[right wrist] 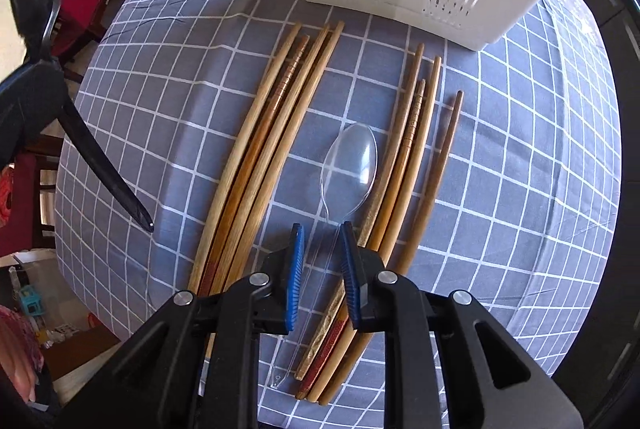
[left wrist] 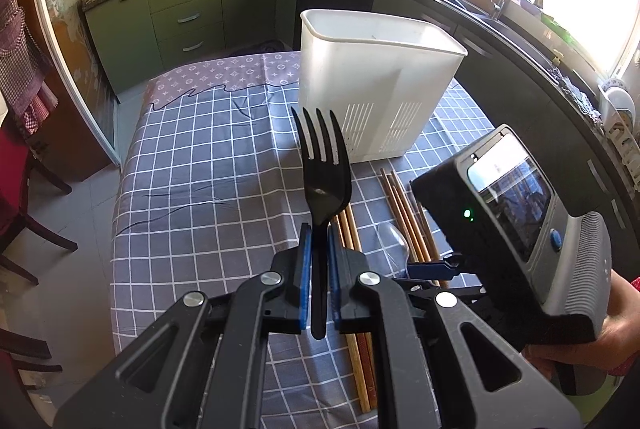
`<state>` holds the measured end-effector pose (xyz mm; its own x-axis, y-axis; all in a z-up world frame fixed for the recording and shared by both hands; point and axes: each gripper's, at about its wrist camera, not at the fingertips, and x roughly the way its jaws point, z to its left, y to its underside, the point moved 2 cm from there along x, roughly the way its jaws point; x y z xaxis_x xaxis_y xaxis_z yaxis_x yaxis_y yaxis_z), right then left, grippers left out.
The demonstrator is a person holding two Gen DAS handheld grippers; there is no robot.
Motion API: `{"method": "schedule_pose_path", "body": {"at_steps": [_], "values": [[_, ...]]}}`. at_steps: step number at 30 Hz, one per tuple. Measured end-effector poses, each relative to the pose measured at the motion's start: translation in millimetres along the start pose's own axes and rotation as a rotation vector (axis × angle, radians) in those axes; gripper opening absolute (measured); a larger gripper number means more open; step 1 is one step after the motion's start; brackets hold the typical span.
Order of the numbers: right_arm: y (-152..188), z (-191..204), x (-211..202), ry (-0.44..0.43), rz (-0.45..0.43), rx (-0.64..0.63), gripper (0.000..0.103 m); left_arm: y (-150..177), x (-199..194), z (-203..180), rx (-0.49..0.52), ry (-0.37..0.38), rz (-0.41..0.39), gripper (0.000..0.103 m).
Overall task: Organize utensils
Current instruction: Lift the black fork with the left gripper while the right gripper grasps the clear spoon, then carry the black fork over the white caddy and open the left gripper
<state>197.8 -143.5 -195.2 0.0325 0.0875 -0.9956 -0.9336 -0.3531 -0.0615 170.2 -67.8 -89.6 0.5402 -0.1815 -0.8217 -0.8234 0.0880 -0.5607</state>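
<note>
Clamping the black plastic fork (left wrist: 325, 165) by its handle, my left gripper (left wrist: 318, 249) holds it raised with tines pointing at the slotted white plastic holder (left wrist: 372, 85). My right gripper (right wrist: 322, 245) tilts down over the tablecloth (right wrist: 160, 101), blue ribbed pads (right wrist: 295, 269) parted either side of the clear spoon (right wrist: 350, 165), which lies flat between two bundles of wooden chopsticks (right wrist: 260, 165).

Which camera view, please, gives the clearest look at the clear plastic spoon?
The right wrist view: the clear plastic spoon lies whole on the checked tablecloth, between the two groups of chopsticks. The left wrist view shows only part of its bowl behind the left gripper.
</note>
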Motion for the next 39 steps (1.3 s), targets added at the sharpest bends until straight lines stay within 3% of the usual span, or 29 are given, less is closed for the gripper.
{"method": "schedule_pose_path", "body": {"at_steps": [6,10,20,27,30,34,39], "values": [[7.8,1.9,-1.3,-0.029,-0.064,0.016,0.010,0.2,-0.8,0.1,0.000,-0.002,0.000,0.008],[18.1,-13.7,-7.4,-0.124,-0.092,0.037,0.009,-0.4,-3.9,1.0,-0.001,-0.008,-0.006,0.008],[53.2,-43.8,-71.9,-0.313,-0.323,0.061,0.009,-18.8,-32.1,-2.9,0.000,0.013,-0.069,0.008],[80.9,-68.6,-122.7,-0.323,-0.541,0.079,0.009,-70.2,-73.8,-17.3,0.008,0.029,-0.248,0.008],[90.0,-78.8,-128.6,-0.338,-0.570,0.091,0.009,-96.3,-86.8,-26.6,0.014,0.034,-0.363,0.008],[96.8,-90.7,-125.6,-0.352,-0.576,0.109,0.009,-129.0,-87.9,-35.0,0.017,-0.017,-0.509,0.008],[100.7,-101.7,-122.9,-0.360,-0.595,0.146,0.009,-157.3,-53.7,-39.3,0.021,-0.052,-0.556,0.008]]}}
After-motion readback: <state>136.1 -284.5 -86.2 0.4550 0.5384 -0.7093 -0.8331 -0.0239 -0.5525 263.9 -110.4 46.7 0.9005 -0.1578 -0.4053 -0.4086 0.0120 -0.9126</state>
